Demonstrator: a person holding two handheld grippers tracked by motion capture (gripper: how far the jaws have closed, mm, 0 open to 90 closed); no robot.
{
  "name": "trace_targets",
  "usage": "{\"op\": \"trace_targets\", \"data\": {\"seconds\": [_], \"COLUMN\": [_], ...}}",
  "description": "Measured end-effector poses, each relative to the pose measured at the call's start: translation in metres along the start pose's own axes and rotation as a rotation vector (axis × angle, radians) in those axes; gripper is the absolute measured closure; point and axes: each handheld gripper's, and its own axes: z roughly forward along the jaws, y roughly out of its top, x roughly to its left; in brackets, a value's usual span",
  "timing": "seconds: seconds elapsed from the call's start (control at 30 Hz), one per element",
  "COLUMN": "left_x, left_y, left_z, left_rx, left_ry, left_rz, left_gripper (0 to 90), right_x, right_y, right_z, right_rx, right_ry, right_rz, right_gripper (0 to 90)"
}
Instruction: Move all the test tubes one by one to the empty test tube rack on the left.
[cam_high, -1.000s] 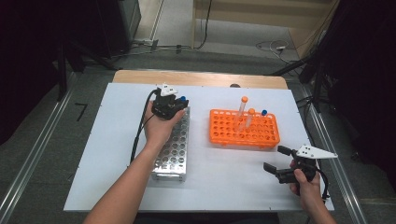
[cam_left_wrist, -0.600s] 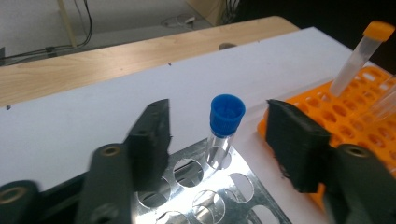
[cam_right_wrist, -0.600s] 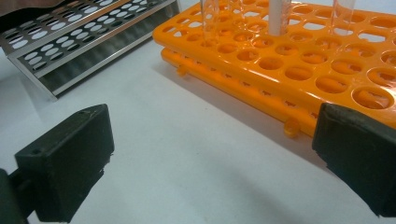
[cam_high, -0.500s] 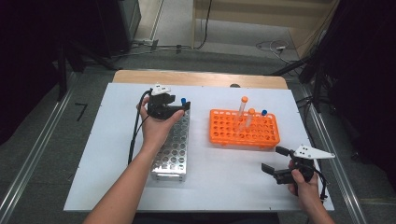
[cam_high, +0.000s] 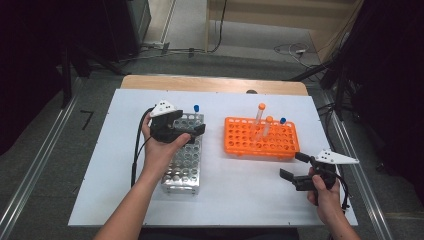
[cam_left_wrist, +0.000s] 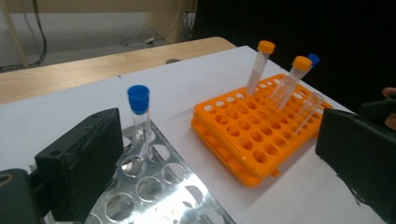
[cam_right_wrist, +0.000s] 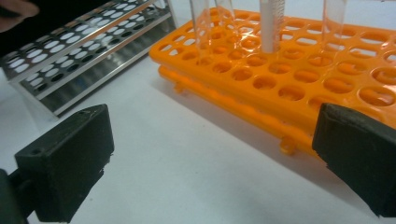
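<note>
My left gripper (cam_high: 192, 134) hangs over the far end of the metal rack (cam_high: 184, 165), jaws just opened wide and empty, the blue-capped tube (cam_left_wrist: 139, 122) upright in a far corner hole just beyond them. The remaining tubes stand upright in the orange rack (cam_high: 261, 138), nearer my right gripper (cam_high: 292, 166), which is wide open and empty too

White table (cam_high: 240, 200), grey floor (cam_high: 50, 150)
</note>
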Motion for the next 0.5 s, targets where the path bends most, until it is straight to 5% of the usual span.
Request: {"op": "trace_targets", "data": {"seconds": [0.23,0.5], "left_x": [-0.006,-0.007], "left_y": [-0.019,-0.031], "left_z": [-0.013,-0.017], "left_rx": [-0.016,-0.004], "left_ry": [-0.022,-0.037], "left_rz": [0.005,0.001], "left_gripper": [0.0,0.0], "right_x": [-0.002,-0.021], "right_y": [0.016,0.041], "right_z": [0.003,0.007], "right_rx": [-0.006,-0.021], "right_ry": [-0.040,-0.078], "right_rz": [-0.005,0.026], "right_gripper": [0.0,1.0]}}
